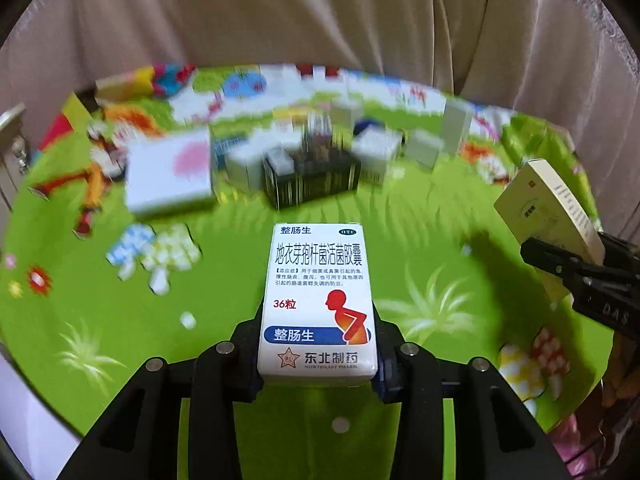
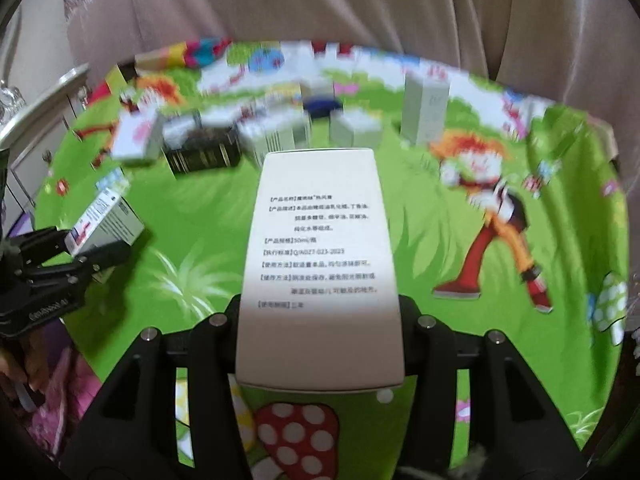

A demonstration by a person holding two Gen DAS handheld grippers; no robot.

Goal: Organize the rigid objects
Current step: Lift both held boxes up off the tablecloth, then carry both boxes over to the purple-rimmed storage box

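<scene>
My left hand-held gripper (image 1: 318, 354) is clamped on a white pill box (image 1: 318, 300) with a red figure on its face, held clear above the green mat (image 1: 100, 320). My right hand-held gripper (image 2: 320, 344) is clamped on a taller cream box (image 2: 320, 264), printed side up, also off the mat. Each shows at the edge of the other's view. Farther off, blurred: a cluster of boxes around a black box (image 1: 310, 180), a pink-spot box (image 1: 170, 172) at its left, a tall white box (image 2: 424, 108) at right. Beige curtain (image 1: 280, 12) behind.
</scene>
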